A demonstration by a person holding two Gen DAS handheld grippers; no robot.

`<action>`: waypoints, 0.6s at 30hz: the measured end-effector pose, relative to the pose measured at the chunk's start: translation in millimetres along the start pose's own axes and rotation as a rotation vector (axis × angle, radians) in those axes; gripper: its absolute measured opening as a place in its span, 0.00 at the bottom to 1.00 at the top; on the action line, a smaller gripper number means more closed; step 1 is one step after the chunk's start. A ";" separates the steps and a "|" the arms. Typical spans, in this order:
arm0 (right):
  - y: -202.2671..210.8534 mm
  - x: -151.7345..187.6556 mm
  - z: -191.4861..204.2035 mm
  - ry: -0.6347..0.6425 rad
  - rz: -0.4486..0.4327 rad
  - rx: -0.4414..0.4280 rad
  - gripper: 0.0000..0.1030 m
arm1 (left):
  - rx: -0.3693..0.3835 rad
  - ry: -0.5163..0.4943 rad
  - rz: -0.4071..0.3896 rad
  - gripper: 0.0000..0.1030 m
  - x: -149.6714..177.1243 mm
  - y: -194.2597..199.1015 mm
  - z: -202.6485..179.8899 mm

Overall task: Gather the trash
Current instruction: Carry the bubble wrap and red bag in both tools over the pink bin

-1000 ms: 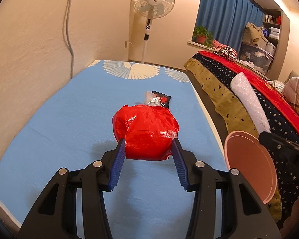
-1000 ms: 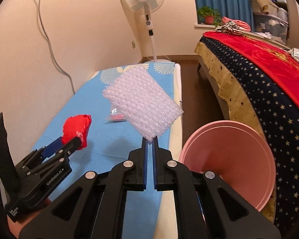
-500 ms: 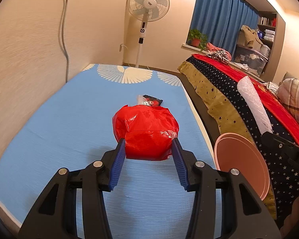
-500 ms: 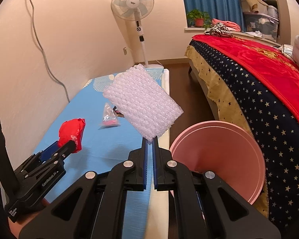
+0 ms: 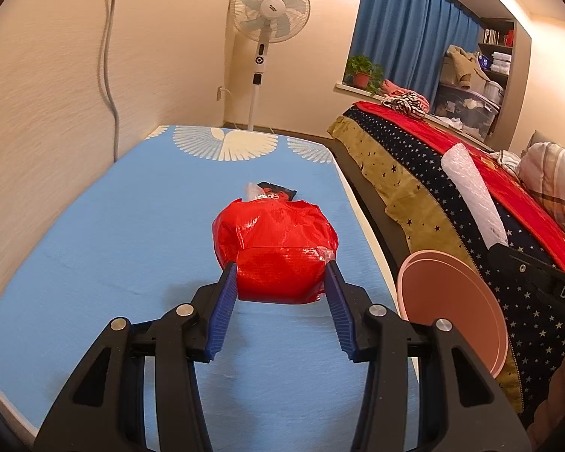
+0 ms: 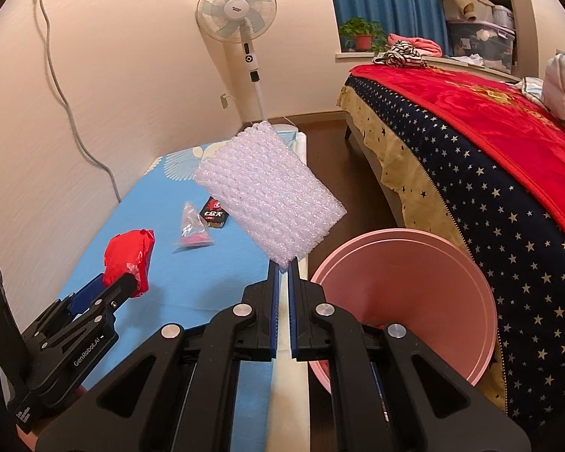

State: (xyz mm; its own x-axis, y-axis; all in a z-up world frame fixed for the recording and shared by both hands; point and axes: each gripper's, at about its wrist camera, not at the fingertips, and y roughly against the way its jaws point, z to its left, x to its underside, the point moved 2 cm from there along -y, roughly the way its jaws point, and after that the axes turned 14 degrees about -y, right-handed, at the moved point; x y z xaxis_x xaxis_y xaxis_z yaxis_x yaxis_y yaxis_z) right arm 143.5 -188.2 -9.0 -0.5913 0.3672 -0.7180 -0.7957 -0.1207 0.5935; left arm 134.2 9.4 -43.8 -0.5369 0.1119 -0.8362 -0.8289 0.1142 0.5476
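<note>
Blue mat (image 5: 132, 226): my left gripper (image 5: 280, 286) pinched a red wad (image 5: 275, 245), light, crushable; right gripper (image 6: 281, 267) clamped bubble wrap (image 6: 267, 203) by its corner, floppy, featherweight.

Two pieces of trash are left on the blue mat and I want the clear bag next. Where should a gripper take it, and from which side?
Probably the clear bag's raised upper end, from above with jaws across its narrow width. It lies flat on the mat, tapering upward, and the black packet sits close on its right, so a side approach looks cramped.
</note>
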 end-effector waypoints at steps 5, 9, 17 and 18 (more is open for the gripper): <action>-2.0 -2.4 -4.8 -0.017 -0.008 0.014 0.05 | 0.004 -0.020 -0.002 0.45 -0.9 -2.6 -5.1; -3.4 -5.1 -10.3 -0.029 -0.018 0.031 0.05 | 0.009 -0.031 -0.004 0.45 -0.8 -5.8 -4.9; -5.5 -9.8 -20.7 -0.054 -0.037 0.064 0.05 | 0.022 -0.053 -0.006 0.45 -2.4 -10.3 -10.4; -5.1 -10.1 -21.7 -0.056 -0.040 0.067 0.05 | 0.025 -0.056 -0.007 0.45 -2.6 -10.8 -11.7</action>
State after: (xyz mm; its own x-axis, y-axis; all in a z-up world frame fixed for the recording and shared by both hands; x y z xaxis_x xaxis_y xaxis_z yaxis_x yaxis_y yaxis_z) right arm 150.7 -211.3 -12.7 -0.5492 0.4219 -0.7214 -0.8069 -0.0431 0.5891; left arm 142.7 -3.7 -48.0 -0.5210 0.1664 -0.8372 -0.8280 0.1399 0.5430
